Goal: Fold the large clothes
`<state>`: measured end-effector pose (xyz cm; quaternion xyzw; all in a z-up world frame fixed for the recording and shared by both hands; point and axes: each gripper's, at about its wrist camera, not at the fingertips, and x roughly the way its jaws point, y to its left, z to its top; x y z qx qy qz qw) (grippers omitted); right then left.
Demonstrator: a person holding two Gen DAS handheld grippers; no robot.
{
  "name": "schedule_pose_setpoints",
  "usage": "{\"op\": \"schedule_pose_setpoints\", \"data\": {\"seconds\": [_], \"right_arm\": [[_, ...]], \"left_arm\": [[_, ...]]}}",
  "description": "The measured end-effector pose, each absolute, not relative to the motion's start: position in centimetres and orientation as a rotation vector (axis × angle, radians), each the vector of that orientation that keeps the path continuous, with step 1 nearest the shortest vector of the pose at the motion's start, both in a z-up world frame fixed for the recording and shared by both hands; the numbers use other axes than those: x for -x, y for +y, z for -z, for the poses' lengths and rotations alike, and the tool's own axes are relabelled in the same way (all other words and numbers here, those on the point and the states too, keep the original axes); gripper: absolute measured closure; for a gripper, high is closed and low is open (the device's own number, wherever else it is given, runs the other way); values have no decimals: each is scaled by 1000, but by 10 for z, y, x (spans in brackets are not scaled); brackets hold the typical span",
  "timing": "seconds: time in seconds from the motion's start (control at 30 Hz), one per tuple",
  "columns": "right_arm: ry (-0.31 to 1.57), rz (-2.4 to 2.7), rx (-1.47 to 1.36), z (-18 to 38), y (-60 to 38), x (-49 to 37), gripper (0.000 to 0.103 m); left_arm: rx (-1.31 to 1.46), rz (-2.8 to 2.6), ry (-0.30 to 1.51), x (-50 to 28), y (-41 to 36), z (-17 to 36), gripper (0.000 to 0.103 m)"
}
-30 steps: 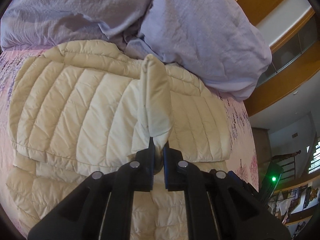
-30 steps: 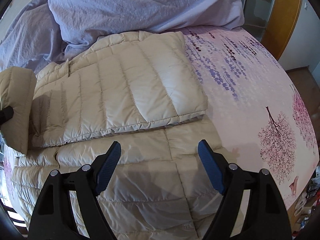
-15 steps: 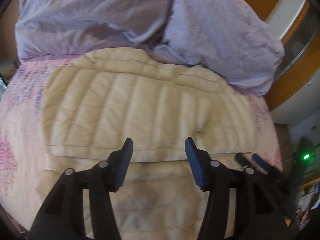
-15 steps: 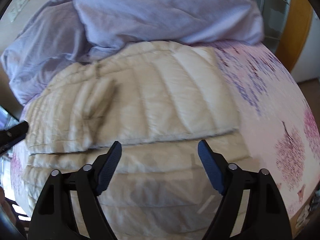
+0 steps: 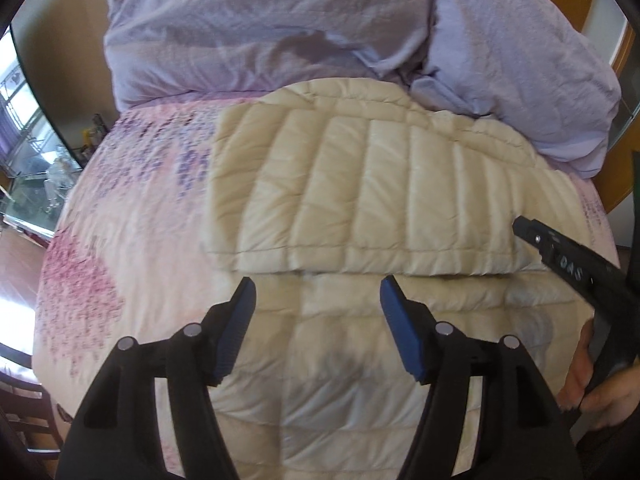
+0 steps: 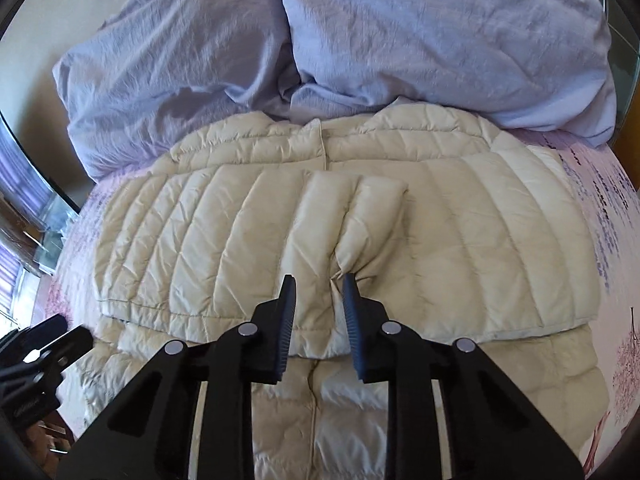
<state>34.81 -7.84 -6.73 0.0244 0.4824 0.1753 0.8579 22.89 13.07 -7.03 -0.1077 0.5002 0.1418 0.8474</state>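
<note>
A cream quilted puffer jacket [image 5: 360,188] lies on the bed with both sleeves folded across its chest; it also shows in the right wrist view [image 6: 240,240]. My left gripper [image 5: 316,304] is open and empty, hovering above the jacket's lower body below the folded sleeve's edge. My right gripper [image 6: 318,296] has its jaws narrowed but apart, just in front of the bunched cuff [image 6: 372,224] of the left sleeve, holding nothing. The right gripper also shows at the right edge of the left wrist view [image 5: 560,252].
Two lilac pillows [image 6: 420,40] lie against the headboard, touching the jacket's collar. The pink floral bedsheet [image 5: 132,216] is bare left of the jacket. Wooden frame and glass panels [image 5: 624,64] stand at the right; a glass table [image 5: 36,184] at the left.
My left gripper let go of the sleeve, opened and pulled back to the left. The sleeve now lies flat across the chest. My right gripper moved over the cuff and narrowed its jaws.
</note>
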Motion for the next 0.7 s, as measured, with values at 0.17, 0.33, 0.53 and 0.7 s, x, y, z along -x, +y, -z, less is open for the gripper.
{"op": "schedule_pose_setpoints", "data": {"seconds": [0.17,0.33,0.53,0.7], "right_arm": [[1053,-333,-20,87,-73,-354,78],[1118,-283,7,109,-75,-361,78],[1135,-286,21,113,-74,-361,77],[1154,-338,-93,88,-102,-353,29]], "left_arm": [[213,-327,1056,-217,140,72,30],[225,-341,1058,-210,148,76,22],[243,-337,1070,-202,155,79,17],[267,-299,1074,-181,170,82,15]]}}
